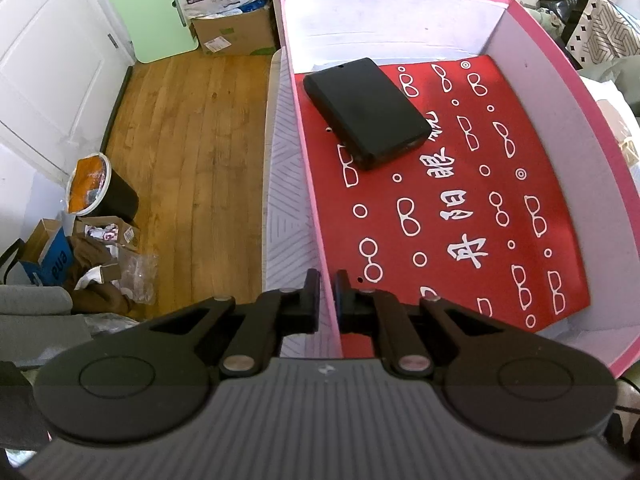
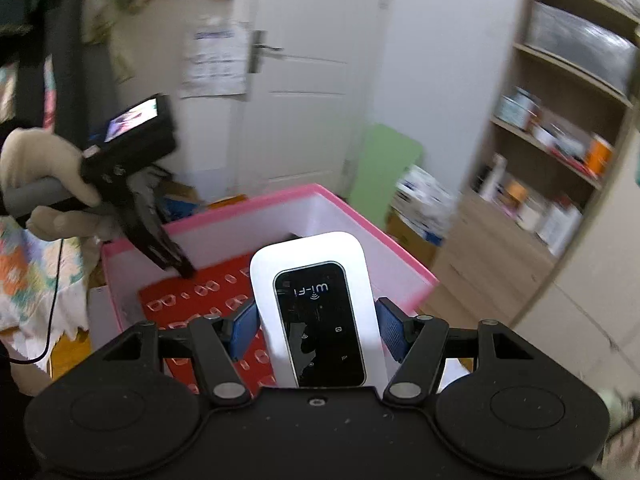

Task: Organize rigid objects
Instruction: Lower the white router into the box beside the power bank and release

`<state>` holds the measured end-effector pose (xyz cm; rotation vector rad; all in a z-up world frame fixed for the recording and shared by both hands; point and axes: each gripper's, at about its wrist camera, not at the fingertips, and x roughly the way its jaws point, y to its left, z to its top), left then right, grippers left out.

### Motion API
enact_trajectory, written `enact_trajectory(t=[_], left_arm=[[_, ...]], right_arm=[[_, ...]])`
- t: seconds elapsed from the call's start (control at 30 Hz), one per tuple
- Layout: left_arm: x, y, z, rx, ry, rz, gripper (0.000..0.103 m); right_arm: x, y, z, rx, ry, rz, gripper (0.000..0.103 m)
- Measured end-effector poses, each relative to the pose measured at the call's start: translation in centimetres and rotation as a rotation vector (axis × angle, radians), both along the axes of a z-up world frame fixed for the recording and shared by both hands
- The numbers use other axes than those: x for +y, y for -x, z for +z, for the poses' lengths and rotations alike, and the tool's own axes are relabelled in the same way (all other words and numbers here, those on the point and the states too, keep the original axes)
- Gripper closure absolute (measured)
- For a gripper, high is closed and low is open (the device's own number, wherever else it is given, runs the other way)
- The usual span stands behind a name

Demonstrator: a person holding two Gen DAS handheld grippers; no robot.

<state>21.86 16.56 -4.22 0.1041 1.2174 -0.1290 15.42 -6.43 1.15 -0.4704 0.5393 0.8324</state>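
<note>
- Pink box [image 1: 560, 80] with white inner walls serves as the landmark; a red sheet [image 1: 460, 200] printed with white eyeglass shapes and characters covers its floor.
- Black rectangular case [image 1: 366, 112] lies flat inside the box on the red sheet, near the far-left corner, turned at an angle to the walls.
- Left tool [image 1: 328, 300] pinches the box's left wall close to the near corner, one finger outside the wall and one inside, pressed almost together.
- White Wi-Fi device [image 2: 320, 312] with a black screen sits between the blue pads [image 2: 390, 332] of the right tool [image 2: 318, 332], which is clamped on its two sides; the device is held above the near edge of the box.
- Gloved hand [image 2: 40, 176] holding the left tool shows in the right wrist view, at the box's left wall.
- Wooden floor [image 1: 180, 140] lies to the left of the box, with a black bin [image 1: 108, 192] and scattered packaging on it.
- White door [image 2: 304, 80] and a green board [image 2: 384, 168] stand beyond the box; wooden shelves [image 2: 560, 140] with blurred goods stand to its right.
</note>
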Motion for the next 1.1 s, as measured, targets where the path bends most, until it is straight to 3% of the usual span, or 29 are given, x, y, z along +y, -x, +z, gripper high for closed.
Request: enact_trajectory(t=[0.17, 0.37, 0.57, 0.77, 1.1], left_arm=[[0.0, 0.1, 0.0, -0.009, 0.006, 0.009, 0.097], [0.4, 0.2, 0.0, -0.019, 0.035, 0.034, 0.096], [0.5, 0.1, -0.1, -0.018, 0.041, 0.032, 0.096], [0.8, 0.0, -0.2, -0.014, 0.053, 0.017, 0.095], [0.8, 0.1, -0.3, -0.016, 0.063, 0.010, 0.095]], right_arm=[[4.2, -2.6, -0.9, -0.025, 0.143, 0.071, 0.035], [8.4, -7.1, -3.9, -0.078, 0.436, 0.178, 0.035], [10.7, -10.4, -7.0, -0.054, 0.637, 0.247, 0.035], [12.2, -11.6, -8.8, 0.014, 0.689, 0.286, 0.035], [14.1, -13.0, -8.6, 0.135, 0.609, 0.290, 0.035]])
